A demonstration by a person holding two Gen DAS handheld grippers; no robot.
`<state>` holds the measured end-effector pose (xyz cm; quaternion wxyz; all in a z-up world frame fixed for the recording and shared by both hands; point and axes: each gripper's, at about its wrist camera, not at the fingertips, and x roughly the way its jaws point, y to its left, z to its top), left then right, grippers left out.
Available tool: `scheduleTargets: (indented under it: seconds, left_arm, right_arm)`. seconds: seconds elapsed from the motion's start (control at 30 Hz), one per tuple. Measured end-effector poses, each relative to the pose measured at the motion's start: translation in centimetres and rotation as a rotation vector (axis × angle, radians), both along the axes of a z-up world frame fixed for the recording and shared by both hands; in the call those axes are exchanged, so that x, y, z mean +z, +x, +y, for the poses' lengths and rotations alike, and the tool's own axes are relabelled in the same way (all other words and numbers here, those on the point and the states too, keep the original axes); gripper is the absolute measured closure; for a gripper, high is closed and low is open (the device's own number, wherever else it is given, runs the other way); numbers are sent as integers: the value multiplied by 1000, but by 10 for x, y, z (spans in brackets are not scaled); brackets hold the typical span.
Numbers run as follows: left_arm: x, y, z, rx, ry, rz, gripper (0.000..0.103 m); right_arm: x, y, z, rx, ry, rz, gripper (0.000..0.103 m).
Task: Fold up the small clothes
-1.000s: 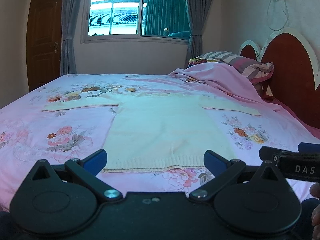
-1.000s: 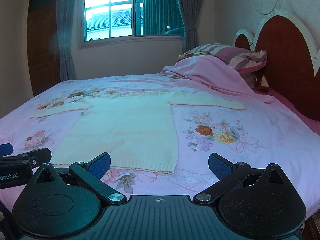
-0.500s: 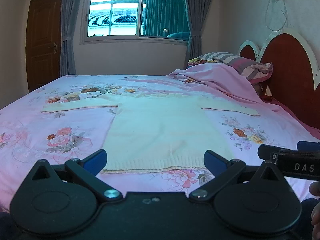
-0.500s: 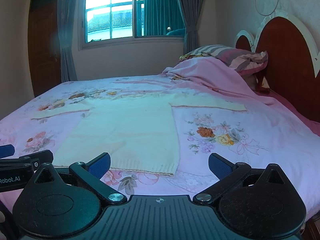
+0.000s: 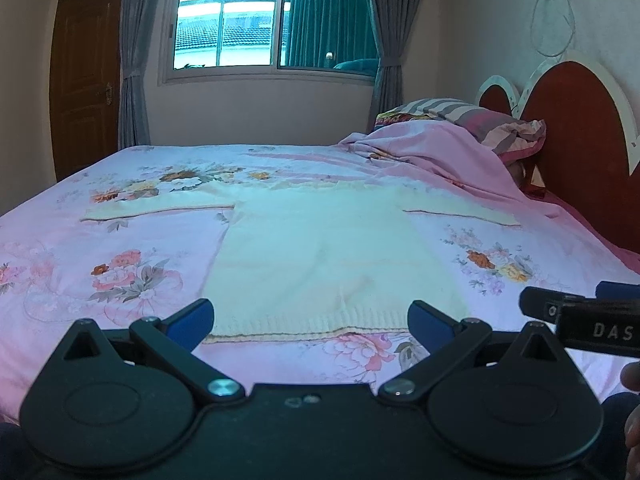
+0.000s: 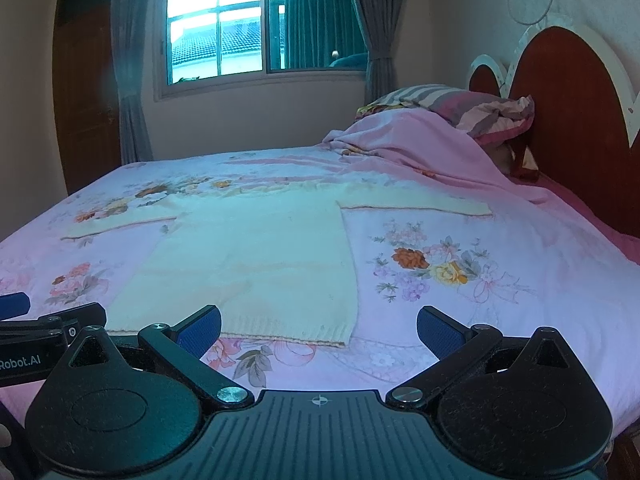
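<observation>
A pale yellow sweater (image 5: 320, 256) lies flat on the bed (image 5: 120, 264), front down or up I cannot tell, both sleeves spread straight out to the sides and the ribbed hem nearest the cameras. The bedsheet under it is pink with flower prints.

The left gripper (image 5: 310, 320) hangs just short of the hem, its blue-padded fingers (image 5: 192, 318) spread wide with nothing between them; the hem sits centred in the gap. The right gripper (image 6: 318, 330) is likewise spread and empty, set toward the sweater's right hem corner, so its left pad lines up with the hem and its right pad is over bare sheet.

The left view shows the right gripper's side at its right edge, lettered "DAS", and part of a hand (image 5: 632, 420) below it. The right view shows the left gripper's side at its left edge, lettered "Robot.AI".

Beyond the sweater a pink blanket (image 6: 420, 148) is heaped toward a striped pillow (image 6: 460, 106) at the red headboard (image 6: 572, 120). A window (image 5: 272, 20) with grey curtains and a brown door (image 5: 86, 80) close the far wall
</observation>
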<state>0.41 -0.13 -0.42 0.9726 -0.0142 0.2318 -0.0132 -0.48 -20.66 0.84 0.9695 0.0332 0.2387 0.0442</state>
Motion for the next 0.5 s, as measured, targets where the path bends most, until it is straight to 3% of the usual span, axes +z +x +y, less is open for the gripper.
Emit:
scheduleTargets:
  seconds: [0.1,0.23,0.43,0.5]
  left_arm:
    - [-1,11,11,14,-9,19,1]
    - [-2,37,47,36,-106,-17,1]
    - [-12,126,144,119,-198,-15,2]
    - [-19,164,185,177,-218,-14,13]
  right_arm:
    - [-1,7,-3,-8,3,-6,0]
    - [-1,29,-12,-34,-19,-35,0]
    - [-4,93,-35,-122,-98,-75,0]
    - [-3,124,-48,-156,-92,-75,0]
